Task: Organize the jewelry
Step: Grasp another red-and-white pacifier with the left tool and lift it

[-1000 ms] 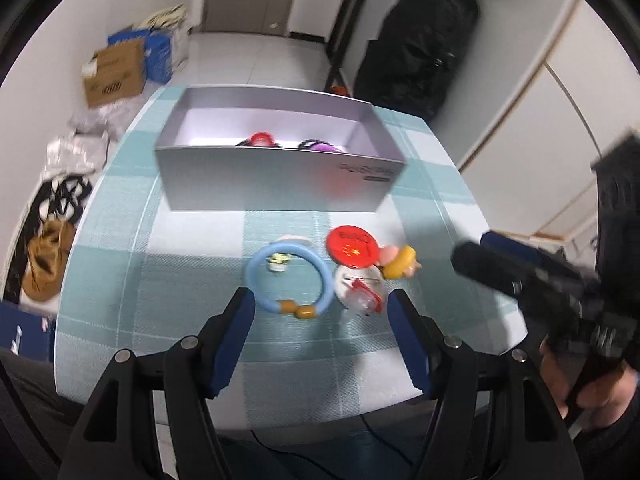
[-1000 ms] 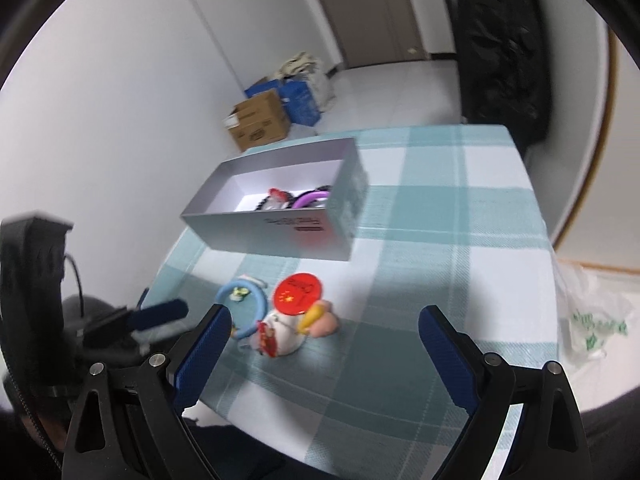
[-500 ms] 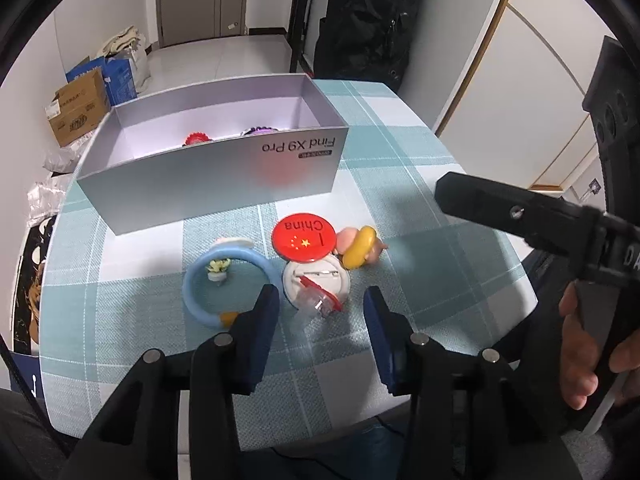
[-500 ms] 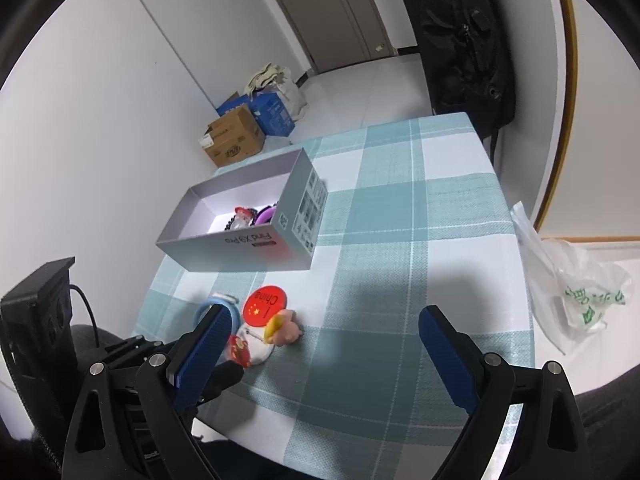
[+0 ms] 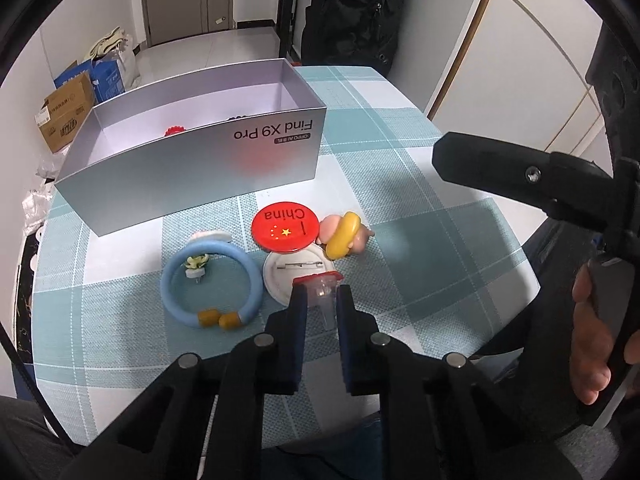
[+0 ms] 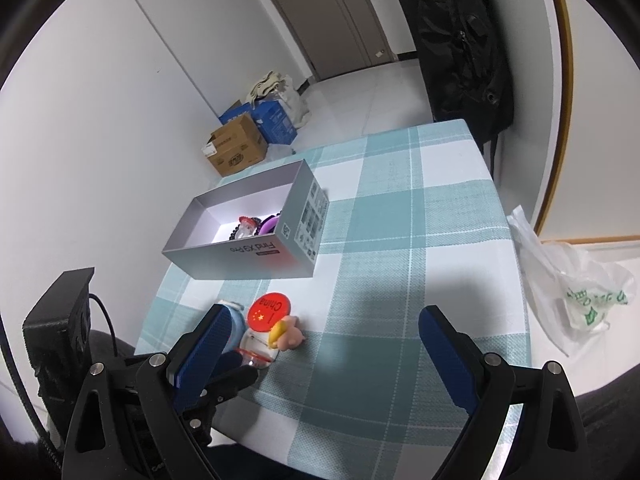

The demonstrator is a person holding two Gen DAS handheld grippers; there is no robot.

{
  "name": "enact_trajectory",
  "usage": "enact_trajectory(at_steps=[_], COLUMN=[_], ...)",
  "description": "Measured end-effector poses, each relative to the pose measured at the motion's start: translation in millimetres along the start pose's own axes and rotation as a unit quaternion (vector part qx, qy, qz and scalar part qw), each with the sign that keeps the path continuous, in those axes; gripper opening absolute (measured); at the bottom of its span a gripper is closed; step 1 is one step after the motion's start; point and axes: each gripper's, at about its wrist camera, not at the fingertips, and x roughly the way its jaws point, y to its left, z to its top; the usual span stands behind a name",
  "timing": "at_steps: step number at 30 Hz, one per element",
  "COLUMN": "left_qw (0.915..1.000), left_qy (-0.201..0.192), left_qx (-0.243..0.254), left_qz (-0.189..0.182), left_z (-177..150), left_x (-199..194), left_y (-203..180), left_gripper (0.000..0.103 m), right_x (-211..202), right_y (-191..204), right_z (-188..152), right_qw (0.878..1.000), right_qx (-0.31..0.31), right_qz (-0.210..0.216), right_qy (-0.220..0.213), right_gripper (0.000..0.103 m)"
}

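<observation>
Home: checked tablecloth (image 6: 420,240), door (image 6: 328,12), cardboard box (image 6: 236,150).

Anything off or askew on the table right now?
Mostly small things. One white badge lies face down, its pin showing, half under the red China badge. The silver box sits skewed to the tablecloth's checks. The left gripper is shut on a clear red-topped piece. Nothing looks spilled or broken.

Black left gripper (image 5: 322,300) frame, blue pads (image 5: 299,312), silver screws, dark trousers (image 5: 24,440)
</observation>
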Motion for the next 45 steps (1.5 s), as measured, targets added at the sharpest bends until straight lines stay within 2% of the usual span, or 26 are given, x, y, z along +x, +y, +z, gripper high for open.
enact_trajectory(at_steps=[6, 12, 14, 20, 24, 27, 29, 31, 38, 40, 42, 45], left_qw=[0.9999, 0.9983, 0.9979, 0.9936, 0.9885, 0.9840, 0.9819, 0.9794, 0.9756, 0.9749, 0.9743, 0.9742], left_qy=[0.000, -0.014, -0.021, -0.063, -0.101, -0.117, -0.124, -0.132, -0.140, -0.140, -0.140, -0.138], left_qx=[-0.014, -0.038, -0.042, -0.082, -0.110, -0.132, -0.141, -0.150, -0.165, -0.168, -0.171, -0.172], left_qz=[-0.010, -0.043, -0.044, -0.045, -0.026, -0.028, -0.028, -0.028, -0.036, -0.041, -0.046, -0.049], left_z=[2, 3, 3, 7, 11, 10, 11, 12, 10, 9, 9, 10], left_x=[-1, -10, -15, -34, -48, -55, -57, -60, -63, -63, -64, -63], left_y=[2, 7, 9, 25, 39, 52, 58, 65, 76, 79, 81, 83], left_gripper=[0.010, 0.010, 0.010, 0.010, 0.010, 0.010, 0.010, 0.010, 0.010, 0.010, 0.010, 0.010], right_x=[-2, -1, 0, 9, 20, 27, 32, 39, 53, 57, 59, 60], right_y=[-1, -4, -5, -1, 9, 14, 17, 21, 38, 44, 48, 51], right_z=[0, 0, -1, -4, -9, -12, -13, -14, -16, -17, -19, -20], right_qw=[1.000, 1.000, 1.000, 1.000, 0.999, 0.997, 0.997, 0.996, 0.994, 0.992, 0.990, 0.989], right_qx=[0.002, 0.009, 0.012, 0.000, -0.024, -0.035, -0.038, -0.042, -0.075, -0.094, -0.113, -0.126], right_qz=[0.000, 0.000, 0.002, 0.005, 0.016, 0.022, 0.026, 0.026, 0.011, 0.004, -0.008, -0.017], right_qy=[-0.002, 0.001, 0.005, 0.023, 0.045, 0.057, 0.065, 0.075, 0.081, 0.084, 0.081, 0.078], right_gripper=[0.095, 0.095, 0.095, 0.094, 0.089, 0.085, 0.081, 0.071, 0.059, 0.045, 0.040, 0.026])
